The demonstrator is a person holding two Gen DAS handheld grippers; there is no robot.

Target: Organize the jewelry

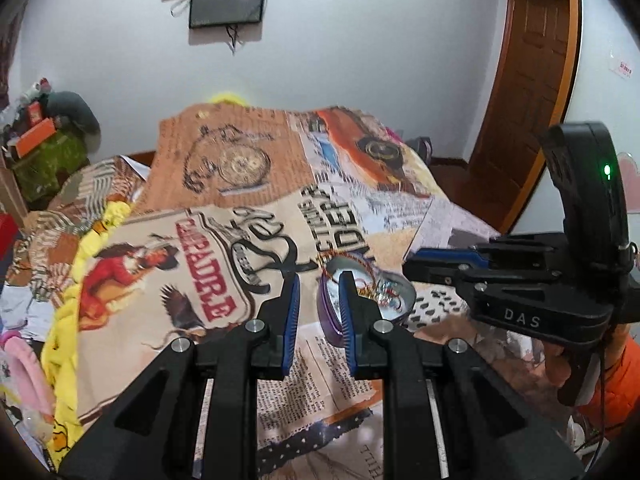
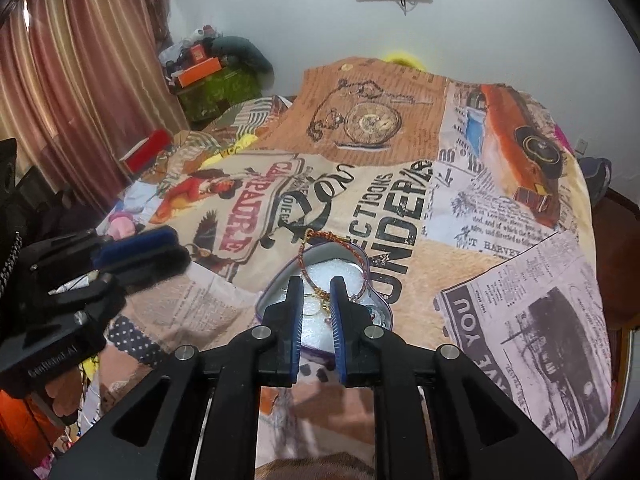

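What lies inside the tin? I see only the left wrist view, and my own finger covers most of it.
Observer: In the right wrist view the tin has a white lining, and a thin gold ring lies on it.
Operator: Is the braided bracelet fully inside?
Observer: No. The braided bracelet crosses the far rim, and part of it lies outside on the cloth.
Operator: Does the right gripper hold anything?
Observer: No. The right gripper hangs over the tin with nothing between its pads; the ring shows through the narrow gap.
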